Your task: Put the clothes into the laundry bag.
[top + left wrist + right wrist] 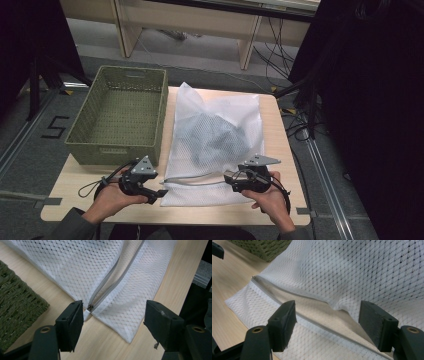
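While both the left claw (161, 193) and right claw (229, 176) stand wide open, holding nothing, the mesh bag's (215, 135) zipper (113, 281) could snag when pulled unsupported.

White diamond-mesh bag (215, 135), grey zipper (113, 282); olive-green woven basket (120, 112); pale wood-grain table (280, 150); black fingers (71, 325).

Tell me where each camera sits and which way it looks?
High view: above the table, facing forward and down on the white mesh laundry bag, green woven basket, both hands and forearms.
Left gripper view: rides the left gripper, open black jaws toward the bag's grey zipper.
Right gripper view: rides the right gripper, open jaws over the zipper.
Both gripper views share bag, zipper, basket.
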Demonstrator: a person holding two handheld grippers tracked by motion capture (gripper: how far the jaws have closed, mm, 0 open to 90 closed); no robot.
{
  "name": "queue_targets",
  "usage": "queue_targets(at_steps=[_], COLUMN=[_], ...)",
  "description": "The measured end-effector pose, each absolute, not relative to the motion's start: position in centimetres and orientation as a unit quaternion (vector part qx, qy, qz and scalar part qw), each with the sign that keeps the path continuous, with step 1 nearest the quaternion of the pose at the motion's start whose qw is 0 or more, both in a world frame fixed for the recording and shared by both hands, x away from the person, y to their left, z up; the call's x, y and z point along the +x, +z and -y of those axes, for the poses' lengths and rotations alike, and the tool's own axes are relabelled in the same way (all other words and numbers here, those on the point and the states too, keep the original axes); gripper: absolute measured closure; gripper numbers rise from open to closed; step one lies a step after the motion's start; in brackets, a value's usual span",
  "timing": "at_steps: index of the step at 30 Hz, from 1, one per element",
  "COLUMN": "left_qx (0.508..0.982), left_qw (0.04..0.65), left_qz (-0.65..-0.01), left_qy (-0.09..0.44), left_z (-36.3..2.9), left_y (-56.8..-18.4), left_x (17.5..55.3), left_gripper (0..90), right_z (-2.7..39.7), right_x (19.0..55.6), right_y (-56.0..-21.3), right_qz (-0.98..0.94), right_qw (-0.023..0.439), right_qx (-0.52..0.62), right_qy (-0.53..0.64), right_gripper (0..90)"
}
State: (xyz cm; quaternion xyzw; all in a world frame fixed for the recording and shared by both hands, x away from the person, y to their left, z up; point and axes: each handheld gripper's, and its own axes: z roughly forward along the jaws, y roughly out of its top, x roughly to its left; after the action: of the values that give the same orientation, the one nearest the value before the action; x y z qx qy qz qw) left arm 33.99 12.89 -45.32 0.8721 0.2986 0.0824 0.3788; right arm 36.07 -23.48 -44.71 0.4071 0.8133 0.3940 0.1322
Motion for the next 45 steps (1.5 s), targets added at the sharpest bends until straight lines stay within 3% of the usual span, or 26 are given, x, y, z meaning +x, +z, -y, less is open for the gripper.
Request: queue_targets(at_steps=[36,45], left_qx=[0.875,0.874], left_qw=[0.373,0.371], left_qz=[-0.292,-0.297], left_qy=[0.098,0.098], left_z=[-13.4,-13.3], left_y=[-45.6,-45.7], left_x=[33.1,33.1], left_gripper=[27.2,27.1], right_z=[25.5,25.7], right_x=[30.8,31.1], right_y=[-44.7,-45.0], right_qz=[-0.815,-0.82], right_qw=[0.131,0.144], right_qx=[0.417,0.404], right_qy=[0.381,0.379], right_gripper=[26.3,26.3])
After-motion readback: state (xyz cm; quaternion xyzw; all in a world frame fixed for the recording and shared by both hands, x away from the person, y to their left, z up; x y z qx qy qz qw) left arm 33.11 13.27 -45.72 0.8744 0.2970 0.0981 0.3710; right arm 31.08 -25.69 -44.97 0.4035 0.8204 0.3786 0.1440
